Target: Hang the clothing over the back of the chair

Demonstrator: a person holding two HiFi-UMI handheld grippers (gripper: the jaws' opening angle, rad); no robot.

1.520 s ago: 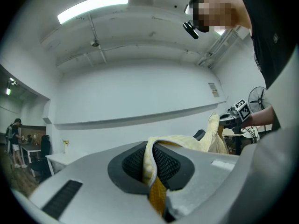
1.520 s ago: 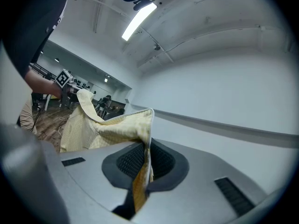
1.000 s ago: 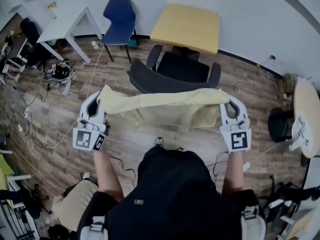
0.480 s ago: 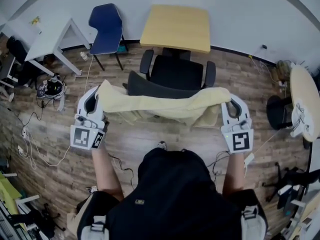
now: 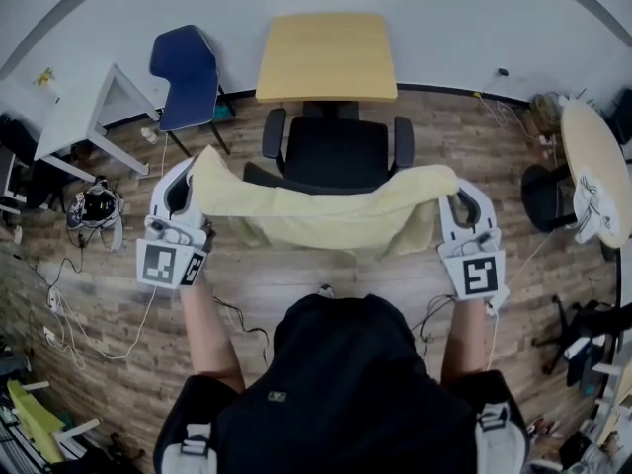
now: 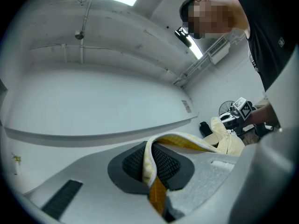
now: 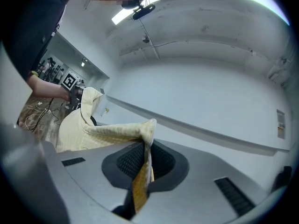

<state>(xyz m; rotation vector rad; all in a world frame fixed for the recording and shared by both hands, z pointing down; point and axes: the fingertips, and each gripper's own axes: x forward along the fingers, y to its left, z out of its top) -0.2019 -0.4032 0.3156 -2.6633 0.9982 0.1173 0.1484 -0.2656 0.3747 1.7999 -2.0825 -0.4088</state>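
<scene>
- Overhead, a person in a dark top holds a pale yellow garment [image 5: 326, 217] stretched wide between two hand-held grippers, above a wood-plank floor [image 5: 267, 294].
- Left gripper [image 5: 191, 174]: its jaws are pinched together on one upper corner of the garment. The left gripper view shows a fold of cloth squeezed between the dark ribbed pads [image 6: 134, 164].
- Right gripper [image 5: 456, 192]: its jaws are likewise pressed almost together on the opposite corner, with a yellow strip of cloth trapped between them.
- The garment sags in the middle and hangs as a sheet between the two grippers. Its top edge runs across the backrest of a black office chair [image 5: 334, 151], on the person's side. Whether the cloth touches the backrest cannot be told.
- The office chair faces away from the person, drawn up to a yellow-topped table [image 5: 326, 55] against the wall.
- A blue chair [image 5: 186, 75] stands to the left of it, beside a white table [image 5: 79, 117]. A round table [image 5: 592, 166] sits at the right edge.
</scene>
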